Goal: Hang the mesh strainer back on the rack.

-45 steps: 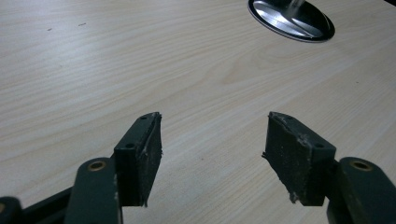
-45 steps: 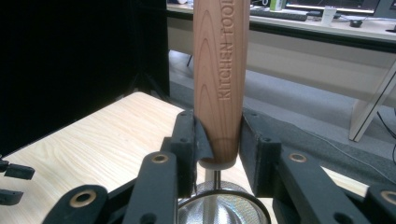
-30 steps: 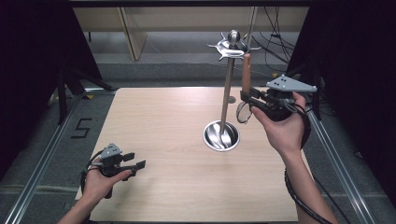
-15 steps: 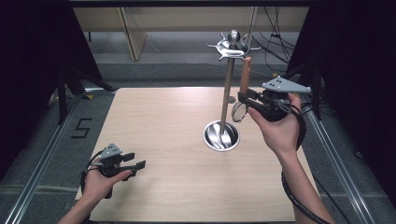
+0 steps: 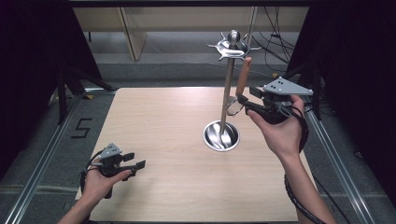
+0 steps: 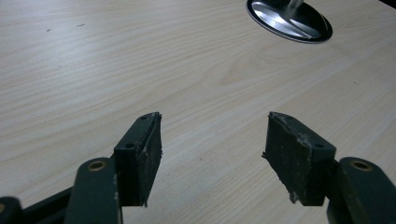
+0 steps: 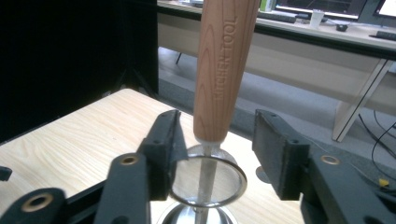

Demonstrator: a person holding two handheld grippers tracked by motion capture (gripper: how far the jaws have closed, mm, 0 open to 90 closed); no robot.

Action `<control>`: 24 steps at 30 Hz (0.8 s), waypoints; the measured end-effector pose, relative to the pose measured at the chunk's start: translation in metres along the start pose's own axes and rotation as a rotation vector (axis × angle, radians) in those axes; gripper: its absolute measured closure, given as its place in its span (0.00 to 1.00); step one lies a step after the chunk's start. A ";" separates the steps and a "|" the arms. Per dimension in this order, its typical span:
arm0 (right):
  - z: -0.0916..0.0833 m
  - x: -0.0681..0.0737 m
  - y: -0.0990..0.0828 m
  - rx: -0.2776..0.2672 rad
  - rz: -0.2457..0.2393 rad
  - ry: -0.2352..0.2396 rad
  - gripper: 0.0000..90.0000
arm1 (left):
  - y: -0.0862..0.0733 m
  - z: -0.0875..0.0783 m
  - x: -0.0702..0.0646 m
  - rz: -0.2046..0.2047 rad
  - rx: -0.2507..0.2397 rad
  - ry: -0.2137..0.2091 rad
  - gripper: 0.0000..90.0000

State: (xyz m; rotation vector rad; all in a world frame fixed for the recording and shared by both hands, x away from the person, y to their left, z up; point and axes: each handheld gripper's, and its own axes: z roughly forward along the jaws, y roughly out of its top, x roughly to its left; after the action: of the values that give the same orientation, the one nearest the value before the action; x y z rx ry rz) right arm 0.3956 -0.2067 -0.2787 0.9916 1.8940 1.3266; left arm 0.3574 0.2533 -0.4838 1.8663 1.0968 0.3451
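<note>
- The right gripper [image 5: 243,101] had slid a little towards 9 o'clock over the last second. That brought it in closer to the pole of the steel utensil stand [image 5: 227,93], which stood at about 2 o'clock on the table [image 5: 163,121].
- The wooden-handled kitchen tool [image 5: 242,77] had moved with it. It now leaned with its top end tucked just under the crown of hooks [image 5: 232,45], on the pole's 3 o'clock side.
- Whether that top end had caught on a hook could not be told from the high view.
- In the right gripper view the claw stood wide. One jaw sat on each side of the spot where the handle met its metal ring head [image 7: 208,179], and a clear gap showed on the far side. It was not clamped on the tool, though the near jaw sat very close to the ring.
- My reading is that the tool had just been hung and let go. That would leave the right gripper only to back away towards 3 o'clock without knocking the ring.
- The ring hung above the stand's round base [image 5: 221,136], close to the pole.
- The left gripper [image 5: 134,159] had not shifted. It rested low at 7 o'clock, well apart from the stand, with its claw spread wide over bare wood and holding nothing.
</note>
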 end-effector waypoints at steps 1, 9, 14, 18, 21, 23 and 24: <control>-0.001 -0.001 -0.001 -0.001 -0.014 0.005 0.54 | 0.000 0.000 0.000 0.000 0.001 0.004 0.39; -0.019 -0.012 -0.021 -0.004 -0.010 0.003 0.48 | 0.000 0.000 0.000 -0.008 0.003 0.005 0.39; -0.031 -0.025 -0.046 0.048 0.014 -0.020 0.48 | 0.000 0.001 0.000 0.002 0.003 0.003 0.39; -0.035 -0.034 -0.075 0.102 0.051 -0.035 0.49 | -0.001 0.001 -0.001 -0.011 0.004 0.007 0.39; -0.035 -0.037 -0.107 0.175 0.090 -0.022 0.52 | -0.001 0.001 0.000 0.001 0.011 0.008 0.39; -0.032 -0.039 -0.127 0.225 0.128 -0.012 0.55 | 0.000 0.002 -0.001 -0.004 0.000 0.000 0.39; -0.031 -0.037 -0.136 0.247 0.174 -0.014 0.57 | 0.000 0.002 -0.002 -0.009 -0.001 0.005 0.39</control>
State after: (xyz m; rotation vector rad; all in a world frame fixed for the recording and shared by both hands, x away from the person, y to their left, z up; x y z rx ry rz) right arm 0.3588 -0.2828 -0.3957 1.3117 2.0341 1.1949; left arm 0.3575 0.2512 -0.4844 1.8602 1.1079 0.3447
